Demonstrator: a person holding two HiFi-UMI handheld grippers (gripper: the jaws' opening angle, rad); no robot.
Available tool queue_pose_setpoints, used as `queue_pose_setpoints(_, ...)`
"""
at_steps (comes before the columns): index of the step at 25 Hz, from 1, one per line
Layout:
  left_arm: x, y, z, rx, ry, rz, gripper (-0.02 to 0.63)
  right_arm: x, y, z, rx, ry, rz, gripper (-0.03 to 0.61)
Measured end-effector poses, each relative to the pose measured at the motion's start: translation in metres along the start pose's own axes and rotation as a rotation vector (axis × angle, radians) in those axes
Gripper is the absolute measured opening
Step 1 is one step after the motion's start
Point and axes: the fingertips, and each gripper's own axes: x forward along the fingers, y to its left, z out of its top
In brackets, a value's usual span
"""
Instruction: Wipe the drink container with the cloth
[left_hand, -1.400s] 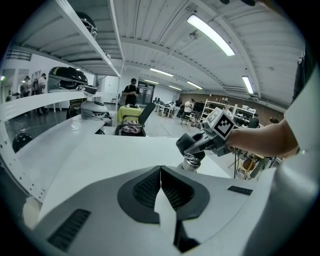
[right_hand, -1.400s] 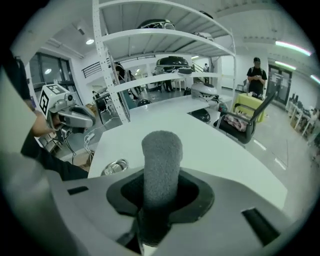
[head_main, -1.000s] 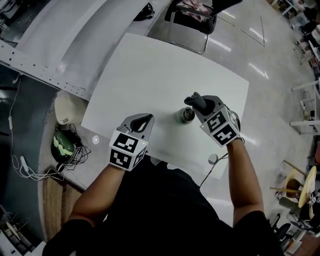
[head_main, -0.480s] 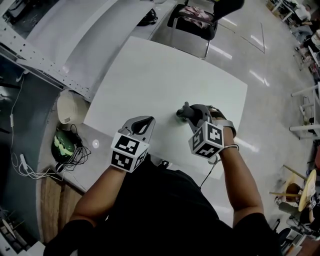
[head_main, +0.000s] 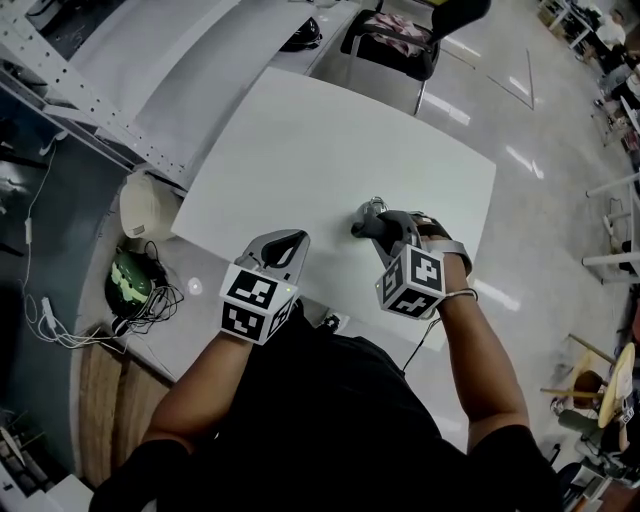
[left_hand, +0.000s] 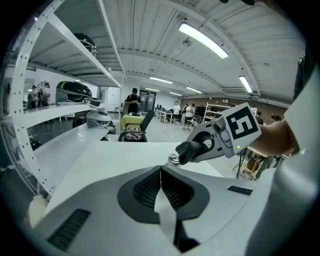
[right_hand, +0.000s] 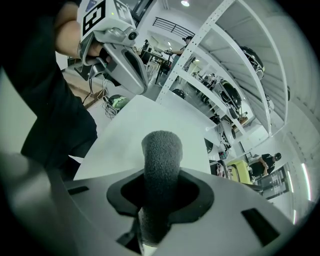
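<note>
On the white table (head_main: 300, 150) stands the drink container (head_main: 376, 205), a small metal can, with only its silver top showing past the cloth. My right gripper (head_main: 374, 229) is shut on a rolled dark grey cloth (head_main: 364, 227) and presses it against the can's near side. In the right gripper view the cloth (right_hand: 161, 165) sticks up from between the jaws. The left gripper view shows the can's lid (left_hand: 173, 159) just under the cloth (left_hand: 192, 151). My left gripper (head_main: 287, 240) hovers near the table's front edge, left of the can, shut on nothing.
A chair (head_main: 385, 45) holding a pink bundle stands beyond the table's far edge. White metal shelving (head_main: 120, 70) runs along the left. On the floor at the left lie a white helmet (head_main: 145, 207), a green one (head_main: 133, 281) and loose cables (head_main: 70, 335).
My right gripper has swung the cloth leftward across the can, so the can, plainly visible a second ago, is now mostly covered. The left gripper has stayed where it was.
</note>
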Motion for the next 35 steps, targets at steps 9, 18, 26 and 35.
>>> queue_pose_setpoints(9,-0.014,-0.013,-0.012,0.003,0.004,0.02,0.017,-0.006,0.025,-0.008,0.01,-0.009,0.025,0.118)
queue_pose_setpoints(18,-0.018,-0.016,-0.004,0.036,0.005,-0.02,0.016,-0.02,0.041,0.002,0.375,-0.149,0.031,0.118)
queue_pose_setpoints(26,-0.022,-0.027,0.011,0.117,-0.053,-0.092,0.016,-0.052,0.038,0.009,0.709,-0.303,-0.114,0.118)
queue_pose_setpoints(35,-0.072,-0.022,0.002,0.157,-0.068,-0.22,0.015,-0.092,0.061,0.059,1.059,-0.544,-0.17,0.118)
